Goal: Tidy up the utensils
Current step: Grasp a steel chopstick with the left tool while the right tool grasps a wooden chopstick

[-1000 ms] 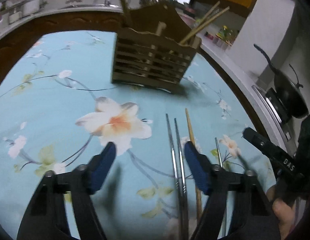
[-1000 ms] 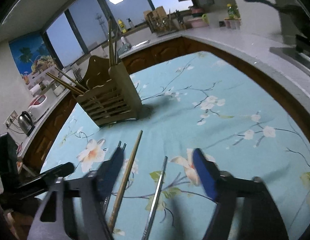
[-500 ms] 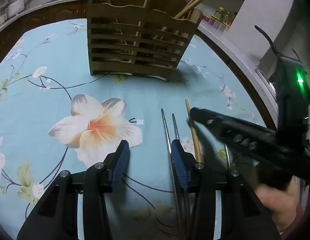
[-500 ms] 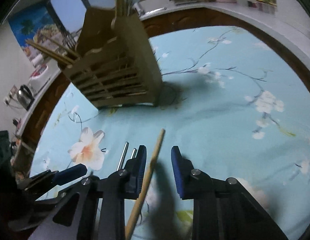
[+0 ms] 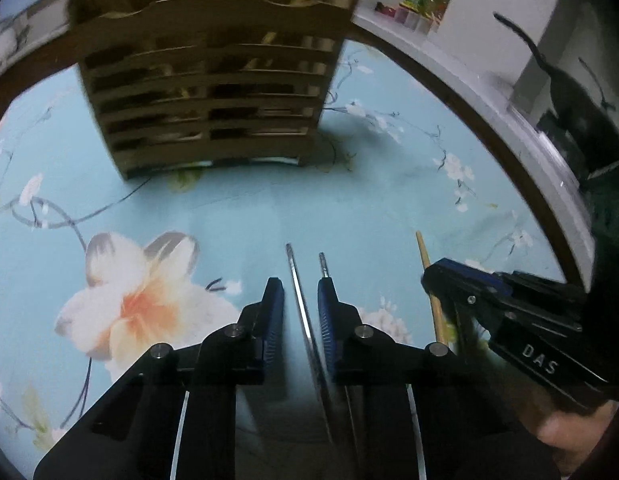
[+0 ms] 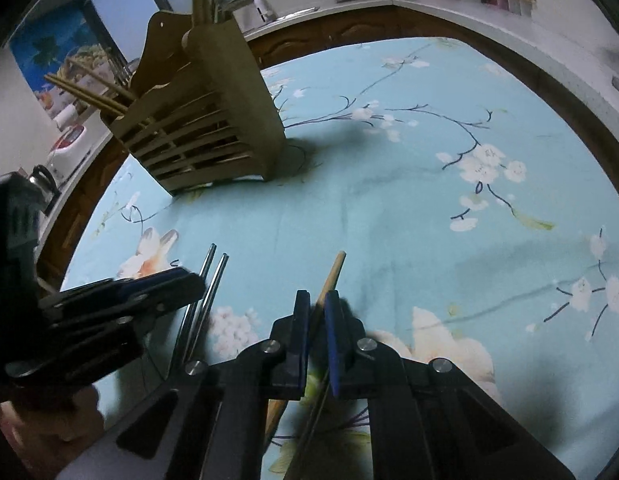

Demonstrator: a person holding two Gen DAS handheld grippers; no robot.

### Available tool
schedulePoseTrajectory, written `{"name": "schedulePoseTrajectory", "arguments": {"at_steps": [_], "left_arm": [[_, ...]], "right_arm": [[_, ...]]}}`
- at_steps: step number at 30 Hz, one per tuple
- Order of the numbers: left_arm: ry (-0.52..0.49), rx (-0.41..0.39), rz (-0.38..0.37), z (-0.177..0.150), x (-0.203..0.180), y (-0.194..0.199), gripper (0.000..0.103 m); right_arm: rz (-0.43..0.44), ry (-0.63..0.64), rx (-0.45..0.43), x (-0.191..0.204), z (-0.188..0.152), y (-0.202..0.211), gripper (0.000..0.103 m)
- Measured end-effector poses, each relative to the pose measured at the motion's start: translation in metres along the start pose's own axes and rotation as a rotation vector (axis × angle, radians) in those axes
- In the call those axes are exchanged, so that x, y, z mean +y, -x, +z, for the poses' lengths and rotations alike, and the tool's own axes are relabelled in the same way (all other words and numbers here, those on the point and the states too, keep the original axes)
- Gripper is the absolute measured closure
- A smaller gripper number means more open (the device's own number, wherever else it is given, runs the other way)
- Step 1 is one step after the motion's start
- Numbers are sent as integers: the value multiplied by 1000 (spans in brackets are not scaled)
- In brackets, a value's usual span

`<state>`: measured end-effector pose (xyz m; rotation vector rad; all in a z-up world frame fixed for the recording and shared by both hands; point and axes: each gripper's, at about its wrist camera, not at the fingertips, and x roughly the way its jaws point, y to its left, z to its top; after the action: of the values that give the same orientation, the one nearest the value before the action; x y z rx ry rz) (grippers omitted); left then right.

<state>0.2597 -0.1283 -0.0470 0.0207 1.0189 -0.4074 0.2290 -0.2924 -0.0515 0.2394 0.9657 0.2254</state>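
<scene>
Your left gripper has its fingers narrowly apart around one metal chopstick, not visibly clamped; a second metal chopstick lies just outside the right finger. Your right gripper is closed on the wooden chopstick, which juts forward between the pads, its tip out over the cloth.

The metal pair is thin, grey and parallel; the wooden one is pale tan and round. All three run back under the grippers, so their near ends are hidden. Whether the wooden chopstick touches the cloth, you cannot tell.

Ahead, toward the cloth's far edge, stands the slatted wooden holder, blurred in the left view, with chopsticks leaning out of its top. A counter with bottles and a kettle runs beyond the table.
</scene>
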Motion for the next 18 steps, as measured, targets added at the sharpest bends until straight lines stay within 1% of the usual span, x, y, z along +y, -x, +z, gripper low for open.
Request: {"name": "schedulePoseTrajectory", "arguments": {"at_steps": [2, 3, 4, 8, 13, 18], "left_arm": [[-18, 7, 12, 1, -3, -2, 89], [-27, 11, 19, 1, -4, -2, 91], [-35, 13, 28, 1, -3, -2, 96], [-27, 17, -1, 1, 4, -2, 97], [-58, 8, 14, 0, 1, -1, 98], [-20, 6, -17, -4, 8, 4, 99]], "right_arm": [[-10, 3, 0, 2, 3, -2, 95], [-10, 5, 0, 3, 4, -3, 94], [-11, 7, 0, 7, 7, -7, 94], [-24, 36, 1, 13, 9, -12, 93], [-33, 42, 1, 15, 12, -15, 93], [-40, 55, -1, 17, 13, -16, 94]]}}
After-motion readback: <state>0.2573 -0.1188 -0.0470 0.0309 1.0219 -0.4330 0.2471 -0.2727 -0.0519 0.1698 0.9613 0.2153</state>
